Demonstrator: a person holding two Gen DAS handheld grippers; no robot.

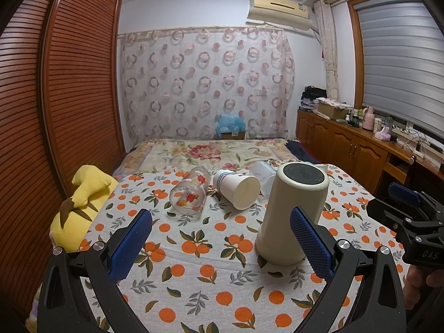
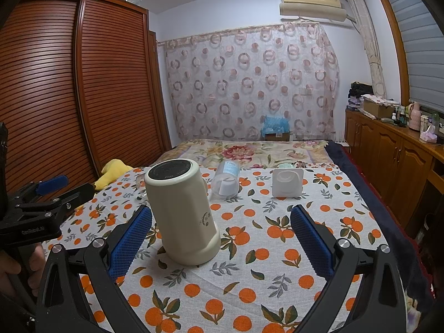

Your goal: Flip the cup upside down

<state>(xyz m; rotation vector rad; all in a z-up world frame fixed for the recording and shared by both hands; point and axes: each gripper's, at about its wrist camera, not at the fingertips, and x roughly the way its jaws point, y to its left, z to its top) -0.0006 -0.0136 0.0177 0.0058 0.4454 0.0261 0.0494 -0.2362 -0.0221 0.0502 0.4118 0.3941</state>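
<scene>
A tall cream cup [image 1: 291,216] stands upside down on the orange-print cloth [image 1: 199,274], its dark round base facing up. It also shows in the right wrist view [image 2: 180,213]. My left gripper [image 1: 222,238] is open and empty, with the cup just beyond its right fingertip. My right gripper [image 2: 222,238] is open and empty, with the cup close to its left fingertip. Neither gripper touches the cup. The right gripper also shows at the right edge of the left wrist view [image 1: 410,216].
A clear glass with leaf prints [image 1: 191,193] and a white paper cup [image 1: 237,188] lie on their sides behind. A clear plastic cup [image 2: 226,179] lies on its side and a white square container [image 2: 287,181] sits beyond. A yellow plush toy [image 1: 80,208] lies left. A wooden cabinet [image 2: 388,166] runs along the right.
</scene>
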